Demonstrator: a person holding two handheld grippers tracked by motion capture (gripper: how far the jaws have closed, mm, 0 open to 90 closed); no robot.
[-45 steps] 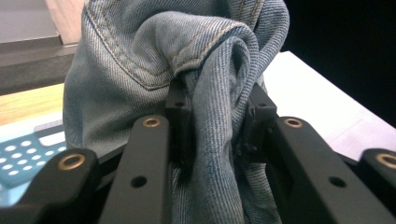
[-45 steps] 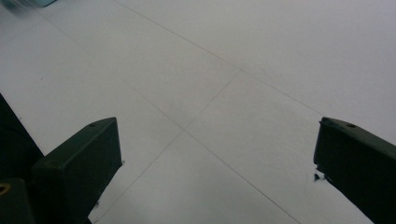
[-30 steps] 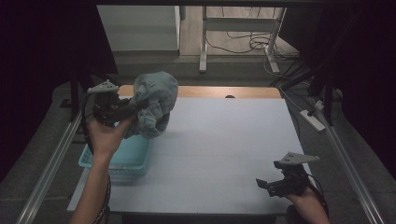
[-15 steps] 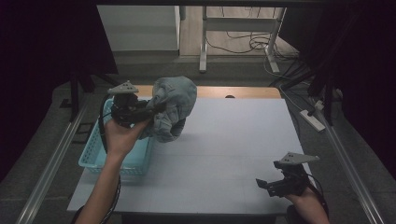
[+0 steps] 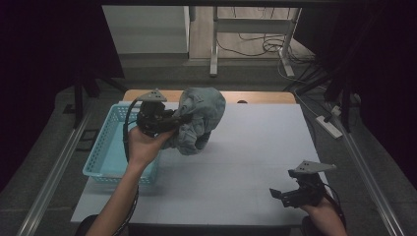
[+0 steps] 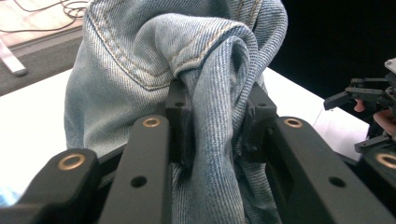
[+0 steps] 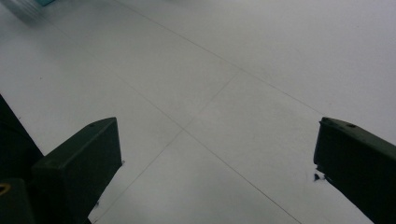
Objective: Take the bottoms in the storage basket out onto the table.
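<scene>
A bundled pair of light blue jeans (image 5: pixel 199 120) hangs above the white table (image 5: pixel 246 162), just right of the turquoise basket (image 5: pixel 105 147). My left gripper (image 5: pixel 179 118) is shut on a thick fold of the jeans (image 6: pixel 196 70); in the left gripper view the denim is pinched between both black fingers (image 6: pixel 178 116). Near the table's front right corner my right gripper (image 5: pixel 280 194) stands open, low over the bare surface. Its two fingertips (image 7: pixel 84 158) are wide apart with nothing between them.
The basket sits at the table's left edge, partly under the person's left forearm (image 5: pixel 123 196). Metal rails (image 5: pixel 49 177) run along both sides of the table. A wooden strip (image 5: pixel 265 97) edges the far side. Cables (image 5: pixel 255 46) lie on the floor beyond.
My left gripper has carried the jeans rightwards, from above the basket to over the table. The right gripper has stayed in place.
</scene>
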